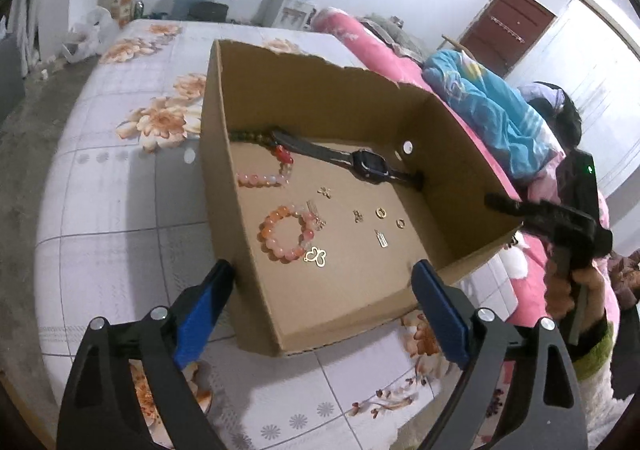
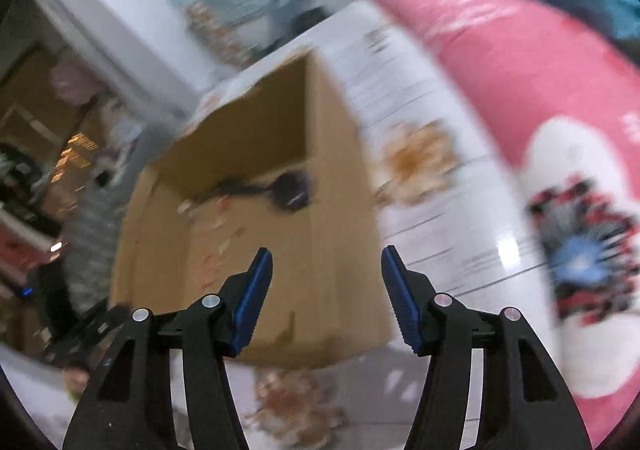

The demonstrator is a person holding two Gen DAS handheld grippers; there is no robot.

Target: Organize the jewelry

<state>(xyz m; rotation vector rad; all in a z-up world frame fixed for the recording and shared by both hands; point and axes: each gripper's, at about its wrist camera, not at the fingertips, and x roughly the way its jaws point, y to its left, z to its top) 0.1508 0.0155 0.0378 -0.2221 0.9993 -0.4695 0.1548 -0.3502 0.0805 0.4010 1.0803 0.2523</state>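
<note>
Jewelry lies loose on the floor of an open box (image 1: 280,314) on the bed (image 1: 112,210), ahead of the left jaws (image 1: 322,292), which gape wide at its near wall. A bracelet (image 1: 286,234) lies nearest, a watch (image 1: 370,166) against the far wall.

The right view is blurred; the right jaws (image 2: 326,290) gape empty over the box's near right corner.

Left hand-held gripper (image 1: 322,282) jaws wide apart, empty; right hand-held gripper (image 2: 326,264) likewise.
</note>
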